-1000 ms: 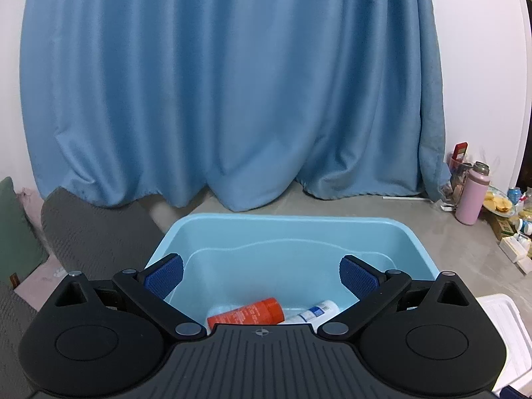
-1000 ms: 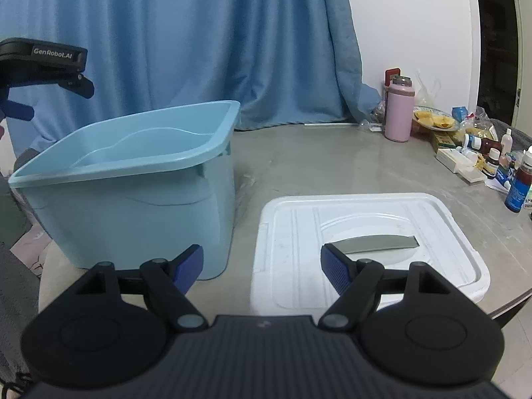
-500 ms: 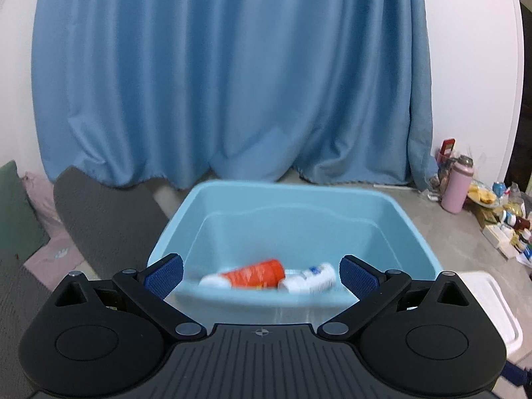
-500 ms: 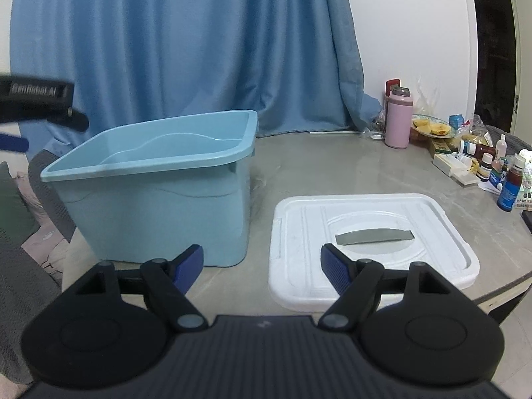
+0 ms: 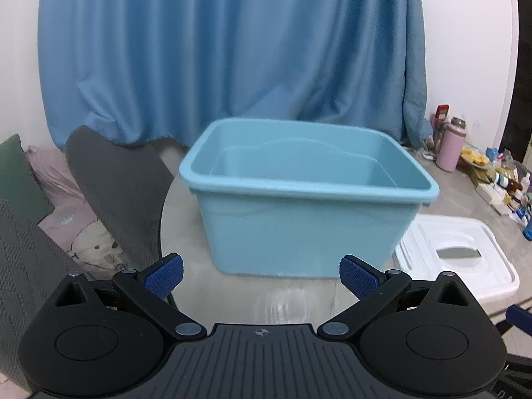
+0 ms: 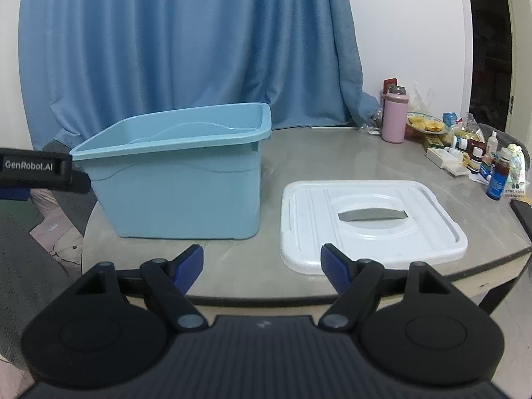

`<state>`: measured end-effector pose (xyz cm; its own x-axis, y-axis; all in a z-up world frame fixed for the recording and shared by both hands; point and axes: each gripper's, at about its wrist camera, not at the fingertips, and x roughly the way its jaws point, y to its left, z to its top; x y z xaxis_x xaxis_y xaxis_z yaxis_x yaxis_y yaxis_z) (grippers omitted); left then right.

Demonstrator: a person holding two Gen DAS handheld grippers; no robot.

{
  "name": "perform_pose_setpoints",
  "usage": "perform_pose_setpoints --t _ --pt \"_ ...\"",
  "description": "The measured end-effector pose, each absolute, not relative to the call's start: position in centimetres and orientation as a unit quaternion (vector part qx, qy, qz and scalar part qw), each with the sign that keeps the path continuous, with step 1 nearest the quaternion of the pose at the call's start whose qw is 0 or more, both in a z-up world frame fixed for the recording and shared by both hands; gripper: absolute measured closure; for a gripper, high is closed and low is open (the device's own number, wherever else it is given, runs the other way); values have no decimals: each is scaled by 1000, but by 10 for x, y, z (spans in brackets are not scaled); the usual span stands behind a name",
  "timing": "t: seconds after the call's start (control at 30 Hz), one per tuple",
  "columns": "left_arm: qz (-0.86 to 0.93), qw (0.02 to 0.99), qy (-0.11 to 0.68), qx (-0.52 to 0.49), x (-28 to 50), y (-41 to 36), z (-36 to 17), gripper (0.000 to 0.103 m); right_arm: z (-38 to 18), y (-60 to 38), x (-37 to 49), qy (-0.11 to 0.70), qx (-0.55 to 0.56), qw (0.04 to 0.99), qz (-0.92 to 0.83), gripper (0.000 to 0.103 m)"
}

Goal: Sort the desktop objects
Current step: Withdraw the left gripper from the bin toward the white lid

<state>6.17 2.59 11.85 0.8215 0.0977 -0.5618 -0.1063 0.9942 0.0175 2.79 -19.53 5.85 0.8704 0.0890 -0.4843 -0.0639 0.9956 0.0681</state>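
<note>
Two empty grippers, left gripper (image 5: 261,277) and right gripper (image 6: 261,267), hover spread wide before the blue bin (image 6: 181,179) on the worktop (image 6: 332,153). Beside it lies the white lid (image 6: 372,224), likely light, rigid and slick, best pinched by a rim edge.

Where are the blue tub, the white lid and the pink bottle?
blue tub (image 6: 186,186), right wrist view, on its front wall.
white lid (image 6: 309,216), right wrist view, on its flat left part.
pink bottle (image 6: 394,121), right wrist view, on its body.
</note>
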Motion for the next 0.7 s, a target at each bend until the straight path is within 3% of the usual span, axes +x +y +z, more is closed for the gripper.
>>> perform_pose_setpoints --t 0.43,0.7 --pt "39 948 315 11 54 18 99 1 49 -215 31 266 36 963 30 25" --pt "31 943 330 8 81 -34 85 1 43 -260 55 273 29 961 30 25"
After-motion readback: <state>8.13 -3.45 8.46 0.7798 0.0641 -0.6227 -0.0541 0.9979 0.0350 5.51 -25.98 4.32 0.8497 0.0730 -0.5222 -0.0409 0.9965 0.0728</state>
